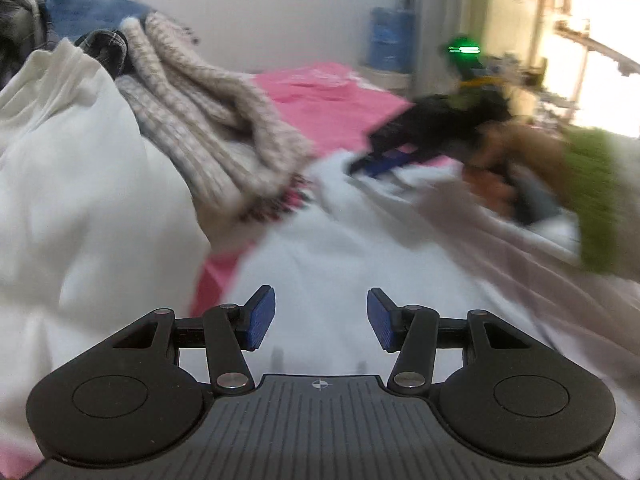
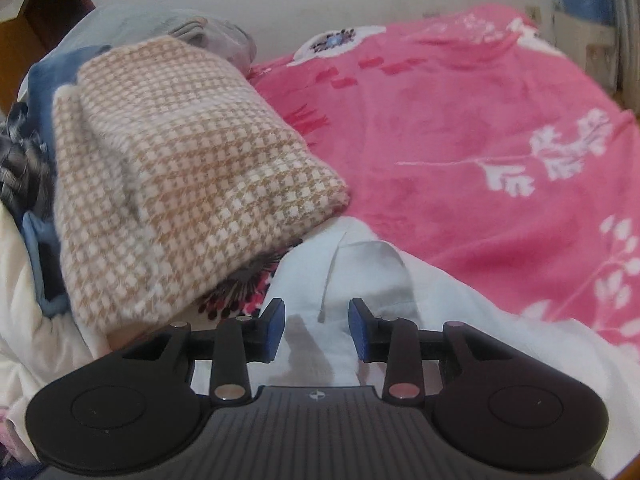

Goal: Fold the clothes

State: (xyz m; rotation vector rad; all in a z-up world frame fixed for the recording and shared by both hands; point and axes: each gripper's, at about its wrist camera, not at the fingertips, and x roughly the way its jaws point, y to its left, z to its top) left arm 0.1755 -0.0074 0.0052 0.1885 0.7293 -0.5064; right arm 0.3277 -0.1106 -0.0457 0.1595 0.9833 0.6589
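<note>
On the pink bedspread (image 2: 500, 128) lies the white garment (image 2: 400, 292), spread loosely toward the near edge of the bed, with a collar or flap turned up just ahead of the right gripper (image 2: 316, 328). That gripper's fingers are spread, with white cloth showing between them, and nothing is pinched. The left gripper (image 1: 321, 318) hangs over another part of the same white cloth (image 1: 340, 248), its fingers spread as well and holding nothing. In the left wrist view the right gripper (image 1: 384, 156) shows as a dark blur low over the cloth, held by a hand (image 1: 516, 152) in a green sleeve (image 1: 596, 200); whether its tips touch the fabric there is hard to say, since that part is smeared.

Just beside the garment, to the left, sits a checked beige blanket (image 2: 180, 184), folded, on a heap with blue cloth (image 2: 44, 76) and a plaid piece (image 1: 108, 50). A second white mass (image 1: 76, 168) bulges close to the left gripper.

What could go wrong: the garment is rumpled and layered, so a pinch could take only the top layer, or catch the neighbouring white mass with it, and the fold would come out crooked. The blanket's corner overlaps the garment's edge, so pulling may drag the heap down.

No box, basket or other container shows in either view.
</note>
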